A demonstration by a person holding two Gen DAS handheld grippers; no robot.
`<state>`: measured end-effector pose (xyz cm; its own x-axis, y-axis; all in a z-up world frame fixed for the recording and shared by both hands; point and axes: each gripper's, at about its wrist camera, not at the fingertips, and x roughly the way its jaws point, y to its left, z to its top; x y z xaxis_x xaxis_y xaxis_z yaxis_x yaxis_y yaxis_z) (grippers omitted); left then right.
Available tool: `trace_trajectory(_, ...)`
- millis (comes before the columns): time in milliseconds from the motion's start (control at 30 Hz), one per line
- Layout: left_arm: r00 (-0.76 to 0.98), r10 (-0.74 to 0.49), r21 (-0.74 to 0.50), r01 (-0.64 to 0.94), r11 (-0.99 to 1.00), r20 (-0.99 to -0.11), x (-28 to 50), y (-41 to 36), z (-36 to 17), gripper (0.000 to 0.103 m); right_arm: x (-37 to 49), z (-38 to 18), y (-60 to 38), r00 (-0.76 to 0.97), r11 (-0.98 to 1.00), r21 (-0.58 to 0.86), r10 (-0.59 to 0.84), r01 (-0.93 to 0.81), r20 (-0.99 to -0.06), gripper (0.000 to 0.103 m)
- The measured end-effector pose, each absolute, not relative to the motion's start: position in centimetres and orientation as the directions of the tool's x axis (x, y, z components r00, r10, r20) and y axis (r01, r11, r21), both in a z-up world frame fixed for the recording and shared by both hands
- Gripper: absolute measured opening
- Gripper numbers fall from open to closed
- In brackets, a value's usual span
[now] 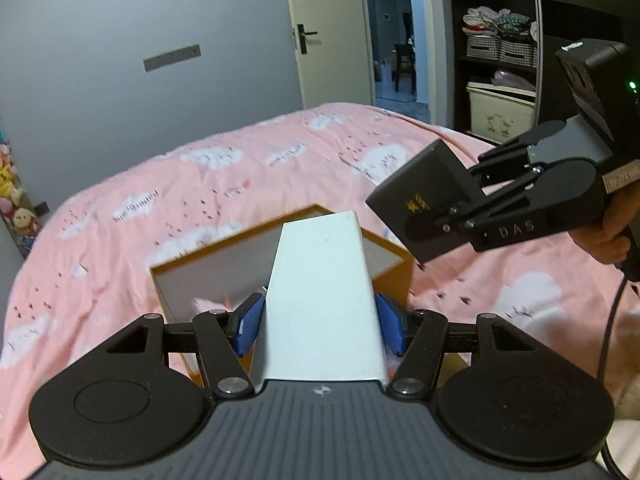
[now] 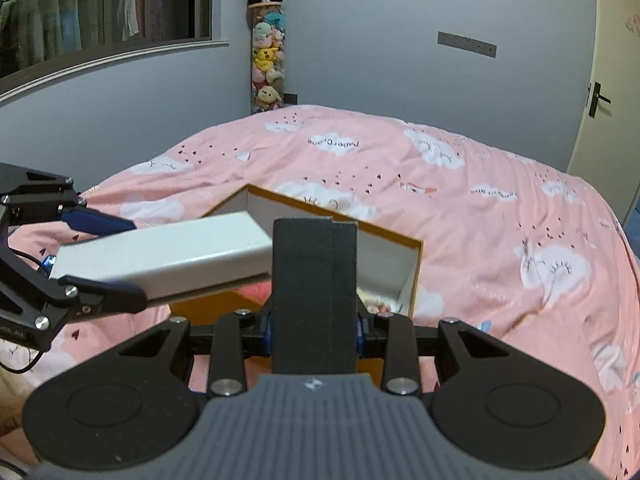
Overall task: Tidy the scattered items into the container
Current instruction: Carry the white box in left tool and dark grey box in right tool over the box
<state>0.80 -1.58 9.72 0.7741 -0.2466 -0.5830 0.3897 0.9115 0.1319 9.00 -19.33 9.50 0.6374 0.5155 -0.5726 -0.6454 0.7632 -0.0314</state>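
An open orange box with a white inside lies on the pink bedspread. My left gripper is shut on a long white box, its blue pads pressing both sides; the white box hangs over the orange box's near left part. My right gripper is shut on a flat black box held on edge above the orange box. In the left wrist view that black box shows a small gold mark and sits to the right, above the orange box's corner. Something patterned lies inside the orange box.
The pink bedspread with white clouds covers the whole bed. A column of plush toys stands in the far corner. A door stands ajar behind the bed, with shelves of baskets to its right. A hand holds the right gripper.
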Motion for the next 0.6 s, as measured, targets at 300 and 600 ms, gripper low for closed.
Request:
trace_trajectory(300,0.792,-0.201,0.183,0.364,0.913,-0.577,7.2,-0.5,10.5,0.07,14.6,9.5,-16.0,0.596,0.731,-0.004,0.553,-0.683,-0.582,0.037)
trace_trajectory(600,0.719,-0.164,0.205,0.396,0.895,-0.676,14.3,0.6,7.3,0.07,21.3,6.3,-13.0,0.532,0.724,0.032,0.534,-0.689,-0.658,0.037)
